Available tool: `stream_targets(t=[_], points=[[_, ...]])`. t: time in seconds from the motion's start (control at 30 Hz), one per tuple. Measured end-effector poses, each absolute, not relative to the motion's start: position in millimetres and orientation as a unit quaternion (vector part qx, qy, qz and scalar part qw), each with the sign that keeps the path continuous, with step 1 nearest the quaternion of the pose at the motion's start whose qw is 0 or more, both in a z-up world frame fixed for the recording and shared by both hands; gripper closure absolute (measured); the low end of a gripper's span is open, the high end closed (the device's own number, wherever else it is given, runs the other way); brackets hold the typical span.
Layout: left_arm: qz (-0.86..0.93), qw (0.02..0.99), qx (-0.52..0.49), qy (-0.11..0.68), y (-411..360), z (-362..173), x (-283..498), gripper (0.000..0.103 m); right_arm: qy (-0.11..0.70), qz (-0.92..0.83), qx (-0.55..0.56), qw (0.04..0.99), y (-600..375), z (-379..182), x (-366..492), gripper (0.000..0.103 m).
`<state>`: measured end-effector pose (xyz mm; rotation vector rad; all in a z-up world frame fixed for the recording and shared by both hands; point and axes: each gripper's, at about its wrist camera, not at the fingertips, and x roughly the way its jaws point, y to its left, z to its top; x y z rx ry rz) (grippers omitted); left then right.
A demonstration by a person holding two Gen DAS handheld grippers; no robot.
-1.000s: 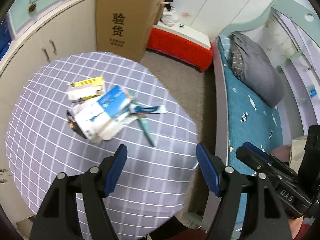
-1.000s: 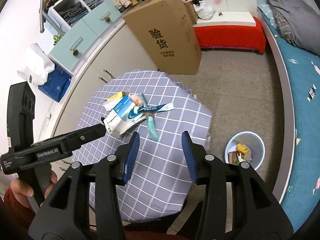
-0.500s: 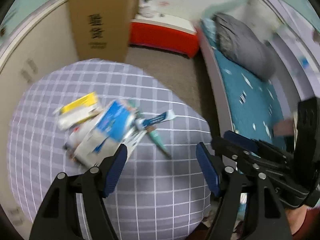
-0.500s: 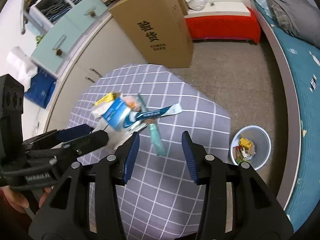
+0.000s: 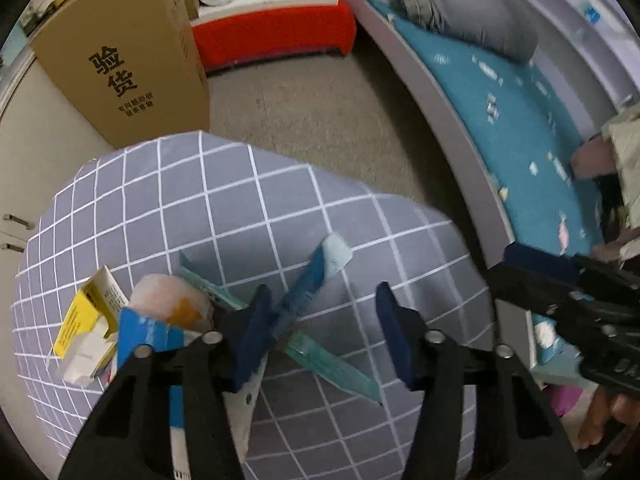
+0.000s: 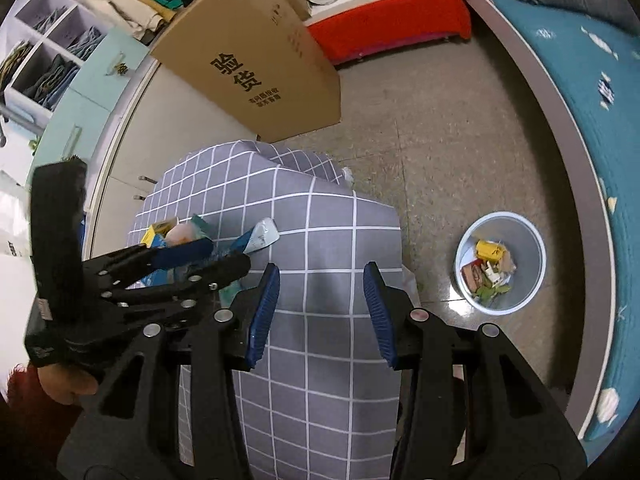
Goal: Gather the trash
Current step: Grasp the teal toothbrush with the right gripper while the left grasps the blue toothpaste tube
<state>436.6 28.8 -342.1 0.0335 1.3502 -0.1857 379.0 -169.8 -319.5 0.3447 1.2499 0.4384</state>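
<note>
A heap of trash lies on the grey checked table (image 5: 224, 208): a blue toothpaste tube (image 5: 316, 276), a teal tube (image 5: 336, 364), a yellow and white box (image 5: 86, 320), a blue carton (image 5: 152, 332) and a pale orange wad (image 5: 168, 300). My left gripper (image 5: 320, 336) is open and low over the tubes, its left finger touching the blue tube. My right gripper (image 6: 320, 312) is open and empty above the table's near right part. The left gripper (image 6: 208, 256) also shows in the right wrist view over the heap. A white bin (image 6: 500, 264) with trash stands on the floor.
A tall cardboard box (image 5: 132, 60) stands behind the table against pale cabinets (image 6: 92, 120). A red and white chest (image 5: 272, 28) is at the back. A bed with a teal sheet (image 5: 500, 120) runs along the right. Grey floor (image 6: 420, 140) lies between.
My left gripper has come forward and down onto the trash heap, now straddling the tubes. My right gripper has moved closer to the table's right side.
</note>
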Motion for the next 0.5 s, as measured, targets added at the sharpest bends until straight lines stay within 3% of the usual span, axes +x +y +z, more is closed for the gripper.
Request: stream_targets(t=[0.03,0.1,0.17,0.5], points=[[-0.081,0.773,0.026,0.628,28.5,-346.3,439.5,0.062,0.578,0.203,0.161,0.773,-169.6,-321.5,380.0,0.059],[-0.078,0.768,0.03,0.635,29.5,-351.6,443.5,0.083,0.582,0.204,0.164,0.77,-168.0,-325.2,381.9,0.059],[-0.078,0.766,0.021,0.638,34.9,-351.6,447.7,0.089,0.585,0.206,0.165,0.767,-165.7,-327.6,384.0,0.059],[-0.02,0.819,-0.131,0.558,91.5,-289.9,413.8,0.092,0.594,0.264,0.137,0.747,-116.4,-330.3,388.0,0.059]])
